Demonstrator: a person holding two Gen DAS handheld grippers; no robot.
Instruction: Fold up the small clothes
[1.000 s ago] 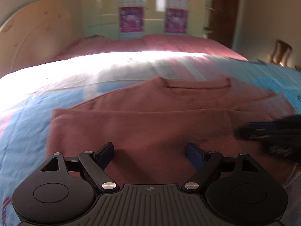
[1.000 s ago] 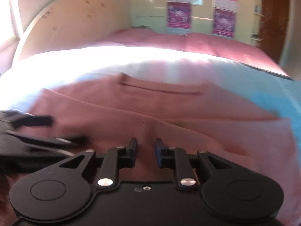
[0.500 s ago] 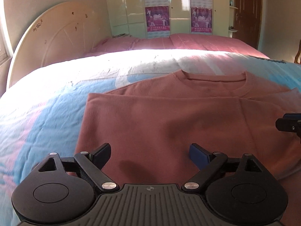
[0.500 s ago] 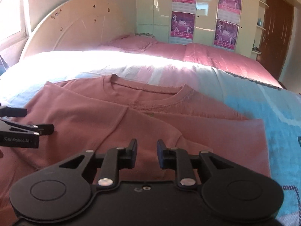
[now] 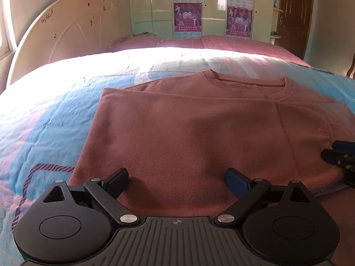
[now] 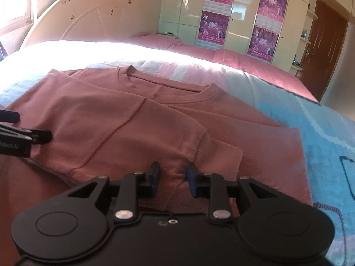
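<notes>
Pink sweatshirt (image 5: 188, 128) lies partly folded on blue-pink bedspread (image 5: 44, 119). Left gripper (image 5: 177, 178) spread wide, holding nothing, above near hem. Right gripper (image 6: 173, 177) part-open — folded sleeve cuff (image 6: 213, 157) between fingers; grip uncertain.

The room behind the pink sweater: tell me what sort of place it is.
Most likely a bedroom. The sweater lies on a quilted blue and pink bedspread, with a rounded cream headboard behind it and a tall wardrobe bearing posters against the wall.
</notes>
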